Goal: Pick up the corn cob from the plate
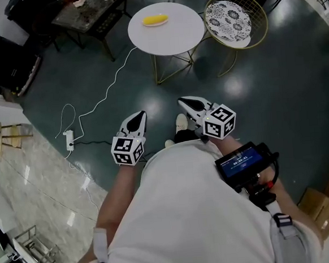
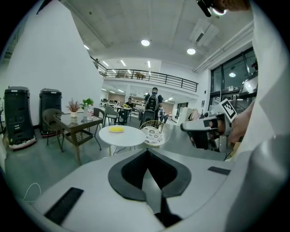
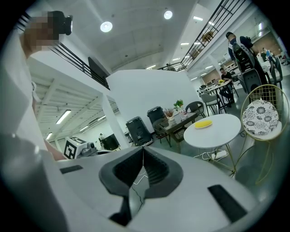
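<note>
Head view: yellow corn cob [image 1: 155, 20] lies on the round white table [image 1: 171, 39], far ahead and well apart from both grippers, long axis left-right. Plate under it not separable. Left gripper [image 1: 143, 114] and right gripper [image 1: 181, 102]: jaws closed, holding nothing. Neither is clearly nearer.

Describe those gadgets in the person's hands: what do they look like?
The left gripper and right gripper are white shells with dark grey pads tapering to a point. Each carries a white cube printed with black square markers. The person wears a white shirt; a black device with a blue screen sits behind the right gripper.
</note>
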Tool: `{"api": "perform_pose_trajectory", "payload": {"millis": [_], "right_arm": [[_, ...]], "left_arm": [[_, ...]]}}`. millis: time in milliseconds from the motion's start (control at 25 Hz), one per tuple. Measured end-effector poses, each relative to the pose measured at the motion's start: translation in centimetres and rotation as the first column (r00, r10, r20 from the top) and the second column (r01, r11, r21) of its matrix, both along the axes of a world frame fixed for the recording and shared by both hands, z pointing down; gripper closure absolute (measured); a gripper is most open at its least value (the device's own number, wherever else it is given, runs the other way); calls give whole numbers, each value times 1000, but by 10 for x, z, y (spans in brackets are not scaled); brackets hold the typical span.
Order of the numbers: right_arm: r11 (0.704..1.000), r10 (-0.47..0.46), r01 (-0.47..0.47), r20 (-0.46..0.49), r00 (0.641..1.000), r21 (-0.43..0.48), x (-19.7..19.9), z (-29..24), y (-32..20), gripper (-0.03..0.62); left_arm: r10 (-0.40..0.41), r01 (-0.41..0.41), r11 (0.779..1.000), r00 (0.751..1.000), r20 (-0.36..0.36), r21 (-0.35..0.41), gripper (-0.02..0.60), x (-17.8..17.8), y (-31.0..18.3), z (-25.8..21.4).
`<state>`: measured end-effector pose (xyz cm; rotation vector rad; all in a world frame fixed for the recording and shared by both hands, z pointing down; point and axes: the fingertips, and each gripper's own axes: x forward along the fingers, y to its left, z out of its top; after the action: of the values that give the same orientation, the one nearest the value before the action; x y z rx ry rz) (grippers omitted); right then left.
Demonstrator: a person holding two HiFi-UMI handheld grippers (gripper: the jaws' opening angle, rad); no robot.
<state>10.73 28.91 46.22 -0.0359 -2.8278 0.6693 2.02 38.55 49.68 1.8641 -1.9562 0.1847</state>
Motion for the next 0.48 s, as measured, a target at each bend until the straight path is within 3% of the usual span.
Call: {"api": "perform_pose_trajectory", "payload": {"millis": [480], "right_arm": [[1000, -24, 24, 9, 1000, 16, -9, -6, 1, 586]], "left_arm": [[-23, 23, 1000, 1000, 8, 16, 574, -7, -1, -7]]}}
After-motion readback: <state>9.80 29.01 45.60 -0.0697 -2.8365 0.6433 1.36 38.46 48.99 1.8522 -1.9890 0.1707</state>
